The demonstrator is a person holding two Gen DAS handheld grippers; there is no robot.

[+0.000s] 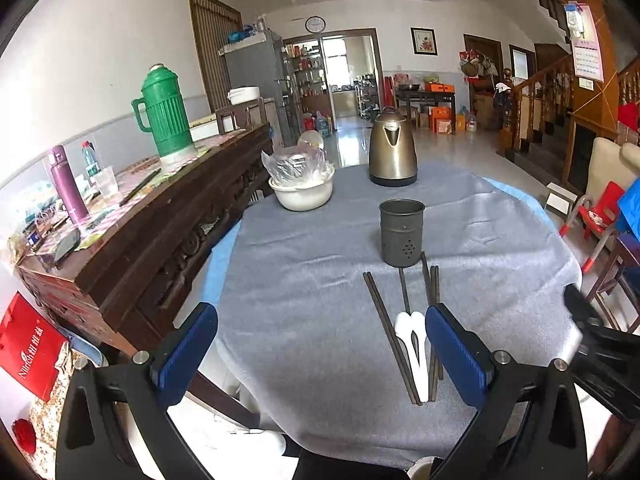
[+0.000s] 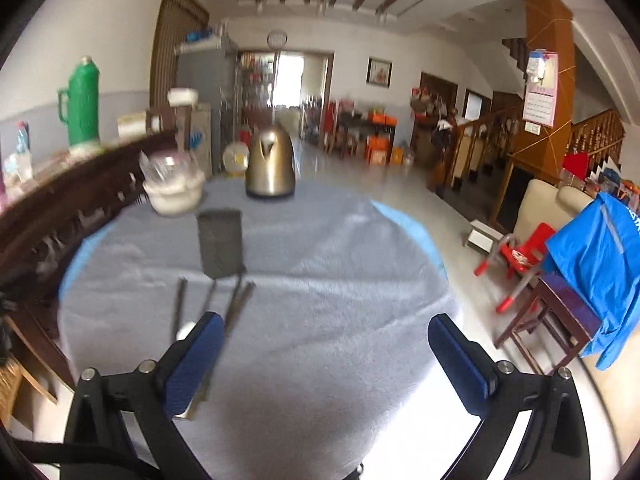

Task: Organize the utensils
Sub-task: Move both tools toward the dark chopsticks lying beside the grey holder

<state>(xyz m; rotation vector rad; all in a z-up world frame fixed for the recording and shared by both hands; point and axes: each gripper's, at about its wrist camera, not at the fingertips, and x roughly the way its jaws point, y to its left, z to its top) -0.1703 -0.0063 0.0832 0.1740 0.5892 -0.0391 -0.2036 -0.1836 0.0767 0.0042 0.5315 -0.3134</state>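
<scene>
A dark metal utensil holder [image 1: 401, 233] stands upright on the grey cloth of the round table [image 1: 304, 320]. In front of it lie several dark chopsticks [image 1: 390, 332] and two white spoons [image 1: 409, 340]. My left gripper [image 1: 320, 354] is open and empty above the near table edge, its right finger beside the spoons. In the blurred right wrist view, the holder [image 2: 220, 242] and the chopsticks [image 2: 180, 308] lie left of my right gripper [image 2: 324, 360], which is open and empty. Its left finger partly hides the utensils.
A gold kettle [image 1: 393, 148] and a white bowl [image 1: 302, 194] holding a plastic bag stand at the table's far side. A wooden sideboard [image 1: 132, 232] with a green thermos [image 1: 166, 118] runs along the left. A red child's chair [image 2: 520, 258] stands at the right.
</scene>
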